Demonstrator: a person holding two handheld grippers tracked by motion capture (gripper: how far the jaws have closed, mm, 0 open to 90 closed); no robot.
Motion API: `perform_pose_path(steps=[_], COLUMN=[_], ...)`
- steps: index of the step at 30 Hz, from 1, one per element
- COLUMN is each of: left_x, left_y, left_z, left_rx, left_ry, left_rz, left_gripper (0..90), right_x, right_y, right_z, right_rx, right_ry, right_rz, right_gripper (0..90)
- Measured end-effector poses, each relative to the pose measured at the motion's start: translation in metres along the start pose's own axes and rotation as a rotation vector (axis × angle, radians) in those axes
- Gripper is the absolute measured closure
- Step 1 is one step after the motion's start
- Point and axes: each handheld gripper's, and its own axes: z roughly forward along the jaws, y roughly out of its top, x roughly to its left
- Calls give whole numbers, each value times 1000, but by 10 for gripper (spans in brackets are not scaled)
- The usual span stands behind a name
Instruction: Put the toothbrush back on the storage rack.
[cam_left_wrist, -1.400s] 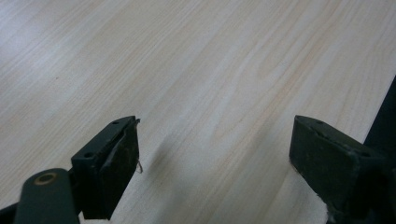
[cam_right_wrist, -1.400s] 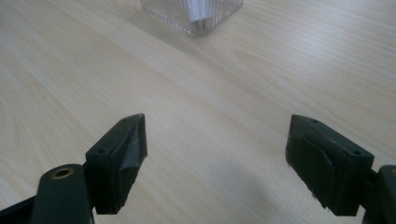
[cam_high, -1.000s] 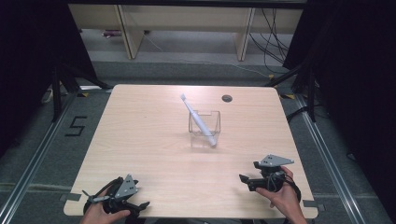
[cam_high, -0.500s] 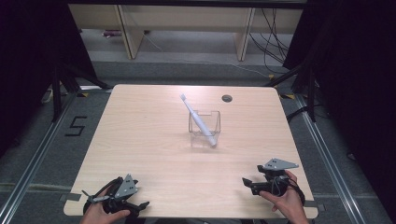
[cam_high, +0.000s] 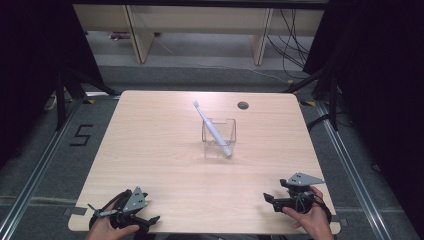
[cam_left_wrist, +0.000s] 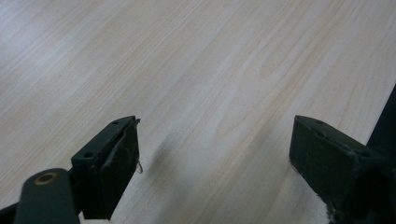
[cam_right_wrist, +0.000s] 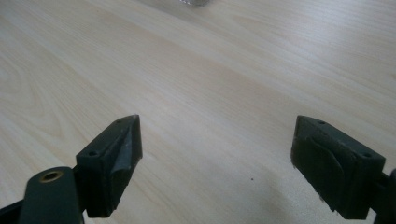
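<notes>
While both grippers are kept low near the bottom edge of the high view, a wooden table (cam_high: 150, 145) is seen stretching across the middle of the frame. The left gripper (cam_high: 150, 220) is held at the lower left of that view by the left hand (cam_high: 107, 230), close to the table's near edge. Its jaws are spread wide apart, as seen in the left gripper view, where bare wood grain lies between them and nothing is grasped (cam_left_wrist: 215, 154). The right gripper (cam_high: 267, 200) is held at the lower right by the right hand (cam_high: 312, 217), a grey three-cornered plate being carried on top. Its jaws are likewise spread wide and empty in the right gripper view (cam_right_wrist: 217, 149), with only tabletop between them.

At the centre of the high view a clear square container (cam_high: 219, 137) is set on the table, well apart from both grippers. A white toothbrush (cam_high: 212, 127) is leaned slantwise in it, its head raised toward the upper left above the rim and its lower end resting at the container's lower right. A small dark round hole (cam_high: 243, 105) is seen in the tabletop toward the upper right of the container.
</notes>
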Motion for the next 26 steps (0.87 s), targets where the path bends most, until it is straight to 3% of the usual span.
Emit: perform_pose_path(steps=[3,5,7,8,11,13,15,26], left_x=[0,0,0,0,0,0,0,1], left_y=[0,0,0,0,0,0,0,0], left_z=[0,0,0,0,0,0,0,0], left_rx=[0,0,2,1,1,1,1,4], left_ry=[0,0,1,0,0,0,0,3], left_rz=[1,0,2,0,0,-1,-1,10], left_gripper=[156,156,156,156,156,156,156,150], right_x=[2,0,2,-1,-1,-1,0,-1], right_y=[-1,-2,-3,-4,-5,-5,-6,-7], right_z=[-1,-1,-2,-2,-2,-4,-4,-3], right_rx=[22,16,23,9,11,12,24,30], right_ry=[-1,0,-5,7,8,-15,-4,-3], right_rz=[20,-8,17,-4,-7,-25,-5,-7], right_gripper=[176,175,172,171,171,170,170,170])
